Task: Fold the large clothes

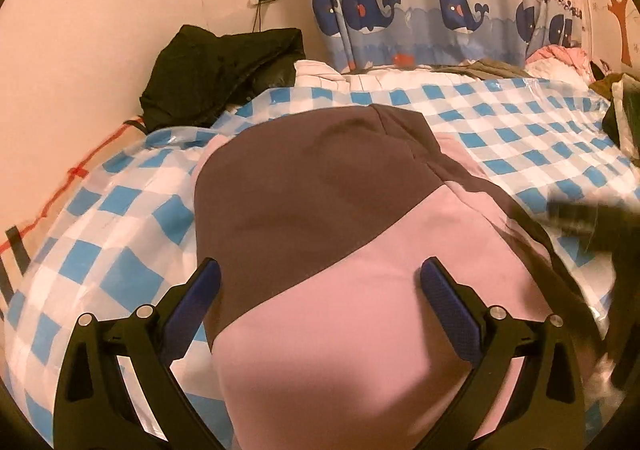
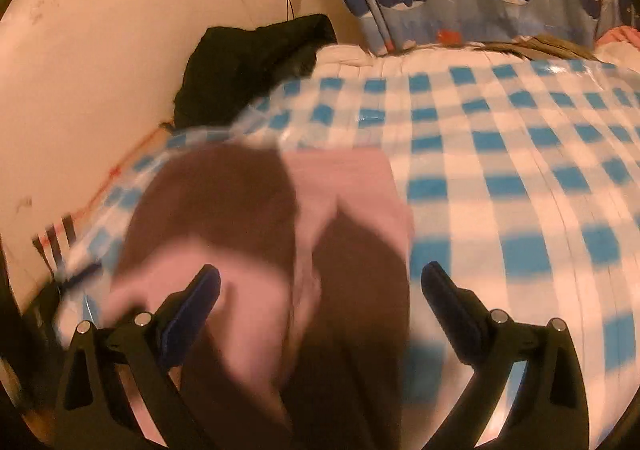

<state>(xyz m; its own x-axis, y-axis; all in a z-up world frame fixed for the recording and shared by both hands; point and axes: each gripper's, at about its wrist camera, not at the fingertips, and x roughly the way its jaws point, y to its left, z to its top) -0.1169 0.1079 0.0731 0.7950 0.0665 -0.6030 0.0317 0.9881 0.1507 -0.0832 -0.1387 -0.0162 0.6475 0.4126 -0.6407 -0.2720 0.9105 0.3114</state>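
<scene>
Both claws gape; only left view shows right claw, blurred.

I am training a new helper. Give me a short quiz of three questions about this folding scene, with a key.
1. True or false: the left tongs are shut on the pink and brown garment.
2. What does the garment lie on? A) a bare wooden floor B) a blue and white checked cover C) a metal tray
3. Fill in: the curtain behind the bed shows dark blue ____.

Key:
1. False; both the left and the right tongs are open.
2. B
3. whales
</scene>
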